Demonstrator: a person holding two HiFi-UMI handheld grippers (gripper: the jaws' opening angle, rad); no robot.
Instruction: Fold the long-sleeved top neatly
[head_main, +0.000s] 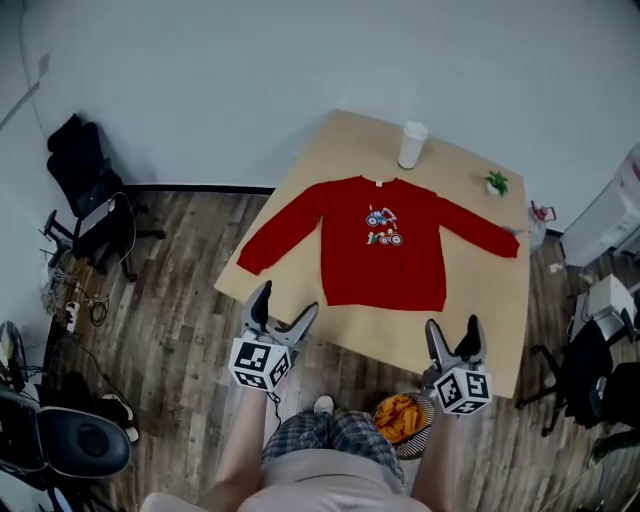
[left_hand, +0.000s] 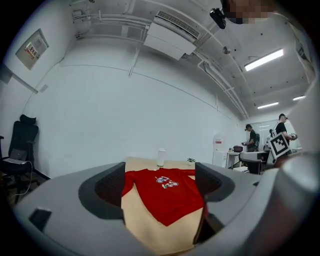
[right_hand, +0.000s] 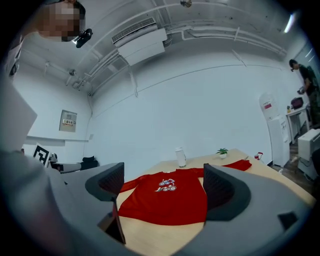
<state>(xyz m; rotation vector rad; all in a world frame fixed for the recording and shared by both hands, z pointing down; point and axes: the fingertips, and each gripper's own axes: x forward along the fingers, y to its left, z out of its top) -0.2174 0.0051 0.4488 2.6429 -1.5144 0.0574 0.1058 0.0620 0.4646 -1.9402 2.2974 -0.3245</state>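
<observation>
Lying flat and face up on the light wooden table (head_main: 490, 330), the red long-sleeved top with a small vehicle print (head_main: 383, 262) has both sleeves spread out to the sides and its hem toward the person. The left gripper (head_main: 286, 303) and the right gripper (head_main: 452, 328) hover by the table's near edge, short of the hem, each with its jaws apart and nothing held between them. A tall white cup (head_main: 412, 144) stands just beyond the collar, and a small green potted plant (head_main: 496, 183) sits near the right-hand sleeve.
</observation>
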